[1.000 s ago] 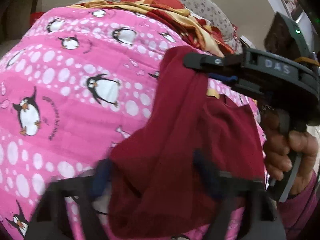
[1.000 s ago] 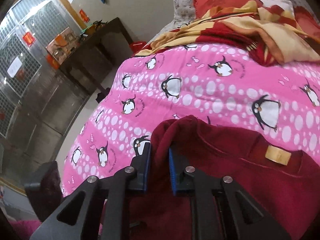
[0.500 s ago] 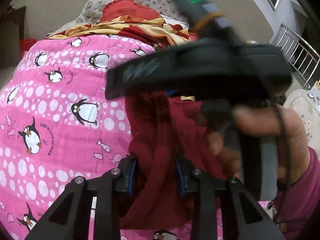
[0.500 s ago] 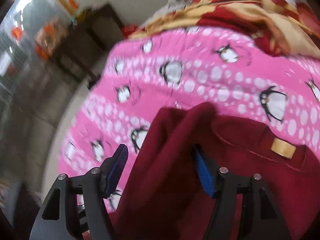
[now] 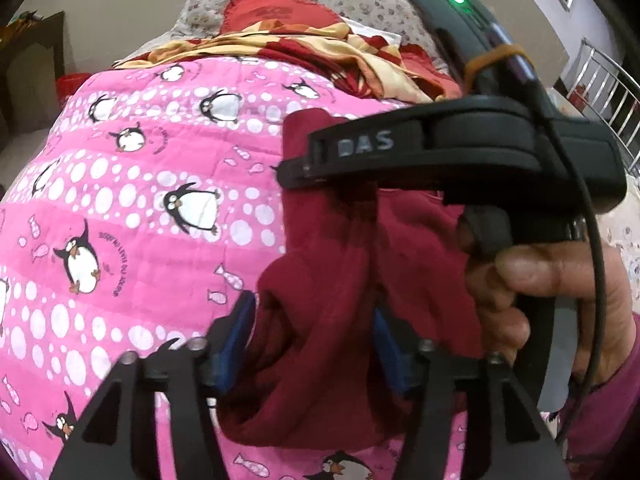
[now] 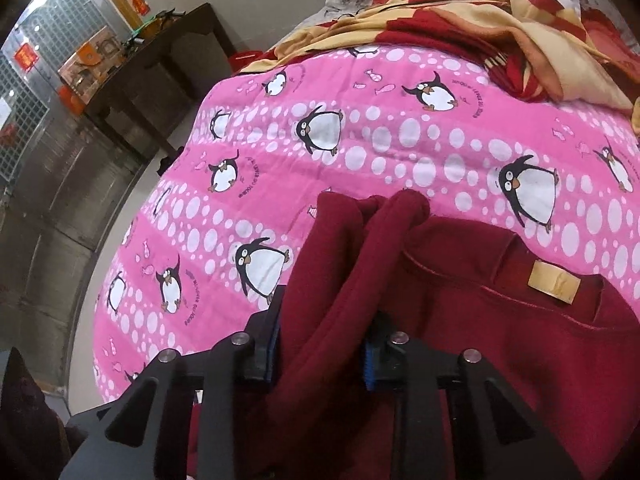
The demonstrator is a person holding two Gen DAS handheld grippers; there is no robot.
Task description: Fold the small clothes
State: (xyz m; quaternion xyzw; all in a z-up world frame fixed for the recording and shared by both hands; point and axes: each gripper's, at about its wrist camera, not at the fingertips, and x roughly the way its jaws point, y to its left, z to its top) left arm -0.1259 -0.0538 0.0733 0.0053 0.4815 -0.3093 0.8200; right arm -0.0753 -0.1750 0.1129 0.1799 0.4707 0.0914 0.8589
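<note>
On the penguin quilt (image 6: pixel 360 168), the closing right hand-held gripper (image 6: pixel 320 344), marked "DAS", squeezes the maroon garment (image 6: pixel 500 340).

A pink penguin quilt (image 6: pixel 360 152) covers the bed; a red-and-yellow blanket (image 6: pixel 500 32) lies crumpled at its far edge.

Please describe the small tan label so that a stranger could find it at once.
Find the pink penguin quilt on the bed, then the dark red garment lying on it. The tan label sits inside its neckline, the only pale rectangle on that red cloth.
</note>
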